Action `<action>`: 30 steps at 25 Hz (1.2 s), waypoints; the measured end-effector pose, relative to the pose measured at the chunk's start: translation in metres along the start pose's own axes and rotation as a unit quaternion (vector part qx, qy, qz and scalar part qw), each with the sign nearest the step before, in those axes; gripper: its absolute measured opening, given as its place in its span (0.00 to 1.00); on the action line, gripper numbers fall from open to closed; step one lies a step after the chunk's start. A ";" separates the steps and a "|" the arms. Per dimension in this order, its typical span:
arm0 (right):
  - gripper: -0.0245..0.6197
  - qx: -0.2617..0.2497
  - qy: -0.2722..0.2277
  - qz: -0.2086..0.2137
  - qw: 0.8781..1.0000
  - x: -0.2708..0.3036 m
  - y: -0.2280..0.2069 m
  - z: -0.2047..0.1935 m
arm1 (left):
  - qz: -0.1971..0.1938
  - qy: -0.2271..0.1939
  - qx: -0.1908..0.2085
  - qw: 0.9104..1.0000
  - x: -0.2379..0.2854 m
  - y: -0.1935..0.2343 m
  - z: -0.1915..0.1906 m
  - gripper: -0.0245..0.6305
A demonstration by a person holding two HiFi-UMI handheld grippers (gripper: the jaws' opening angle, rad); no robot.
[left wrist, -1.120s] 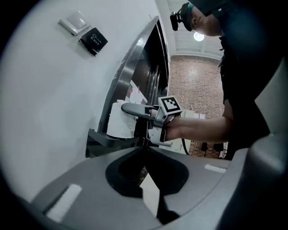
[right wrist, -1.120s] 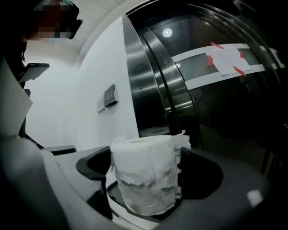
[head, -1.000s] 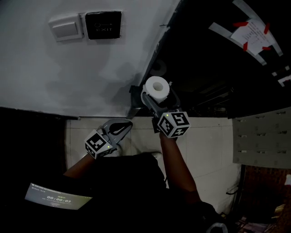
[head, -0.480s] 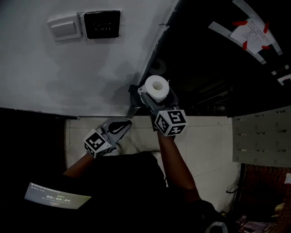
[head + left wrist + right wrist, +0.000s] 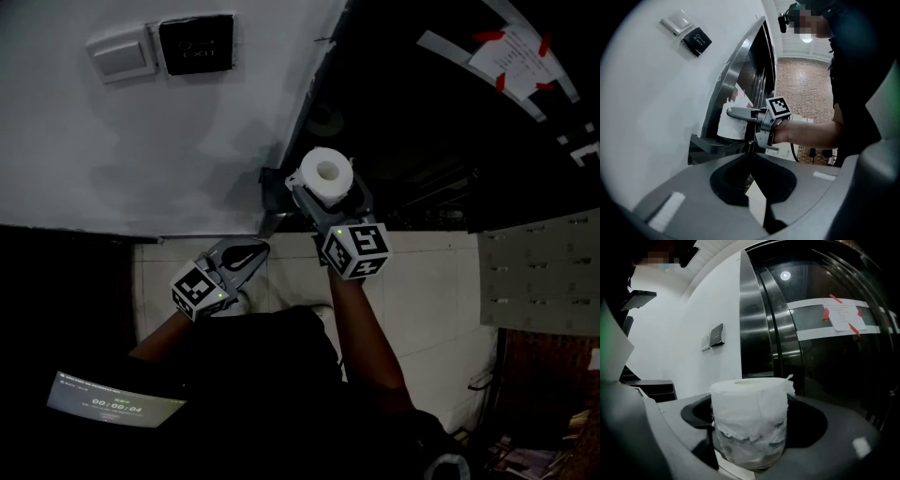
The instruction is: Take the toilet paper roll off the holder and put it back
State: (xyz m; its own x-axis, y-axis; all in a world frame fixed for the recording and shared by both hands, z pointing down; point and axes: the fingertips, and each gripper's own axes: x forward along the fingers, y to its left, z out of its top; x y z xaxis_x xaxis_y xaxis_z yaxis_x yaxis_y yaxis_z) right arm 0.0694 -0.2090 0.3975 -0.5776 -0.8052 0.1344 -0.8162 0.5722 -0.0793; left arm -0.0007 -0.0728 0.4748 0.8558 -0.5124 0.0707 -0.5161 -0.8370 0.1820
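A white toilet paper roll (image 5: 325,172) stands upright, core hole up, between the jaws of my right gripper (image 5: 324,185). In the right gripper view both jaws press on the sides of the roll (image 5: 749,425), and my right gripper (image 5: 750,414) is shut on it. The dark holder bracket (image 5: 273,185) sticks out from the wall just left of the roll. In the left gripper view the roll (image 5: 730,124) sits just above the holder (image 5: 710,144); whether they touch I cannot tell. My left gripper (image 5: 257,247) hangs lower left, shut and empty, its jaws meeting in front of the holder (image 5: 751,153).
A white wall with a light switch (image 5: 122,52) and a black exit plate (image 5: 197,43) lies to the left. Dark steel lift doors (image 5: 811,343) with a taped paper notice (image 5: 843,315) stand right behind the roll. Pale floor tiles (image 5: 422,291) show below.
The head view has shifted slightly. The right gripper stays round the roll at the holder, and the left gripper has hardly moved.
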 end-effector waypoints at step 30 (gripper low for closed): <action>0.73 0.173 -0.072 -0.109 0.976 -0.053 -0.150 -0.041 | -0.001 0.012 -0.002 1.000 0.000 -0.010 -0.006 0.04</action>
State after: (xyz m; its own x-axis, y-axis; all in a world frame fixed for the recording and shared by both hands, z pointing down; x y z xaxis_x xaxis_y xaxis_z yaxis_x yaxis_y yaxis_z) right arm 0.2229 -0.2456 0.4425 -0.3653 -0.9297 0.0474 -0.8611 0.3181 -0.3966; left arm 0.0042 -0.0632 0.4788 0.8572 -0.5063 0.0938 -0.5147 -0.8367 0.1869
